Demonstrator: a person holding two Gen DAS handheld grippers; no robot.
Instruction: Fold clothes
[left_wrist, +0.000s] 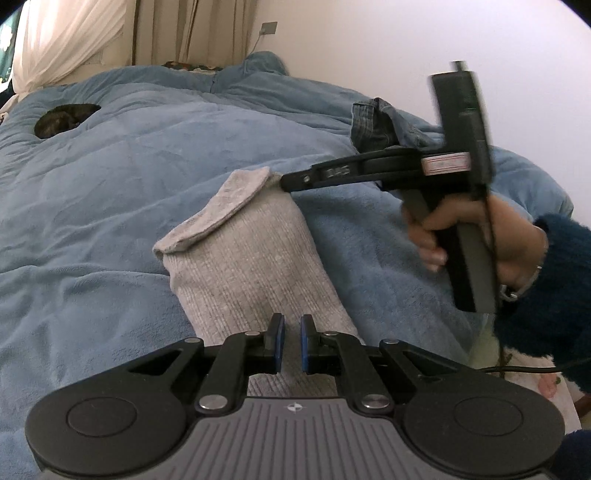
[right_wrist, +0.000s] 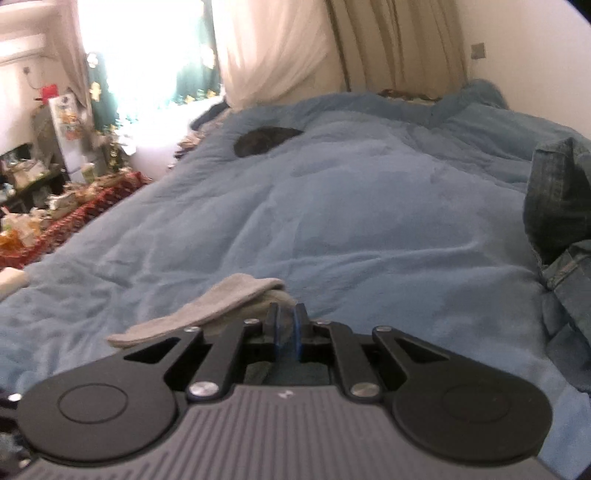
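A grey knitted garment (left_wrist: 251, 266) lies folded into a long strip on the blue blanket (left_wrist: 110, 184), its far end turned over as a flap. My left gripper (left_wrist: 291, 341) hovers over the near end, its jaws all but shut, with only a thin slit between them and no cloth visibly nipped. My right gripper (left_wrist: 291, 182), held by a hand (left_wrist: 480, 236) in a dark blue sleeve, has its tip at the garment's far right corner. In the right wrist view that gripper (right_wrist: 286, 325) is shut, and the grey garment (right_wrist: 207, 306) lies just ahead and to the left.
Crumpled blue jeans (left_wrist: 384, 125) lie at the right side of the bed, against the white wall; the right wrist view shows the jeans (right_wrist: 554, 199) too. A dark rounded shape (right_wrist: 264, 142) sits in a hollow of the blanket far off. Cluttered furniture (right_wrist: 55, 192) stands left of the bed.
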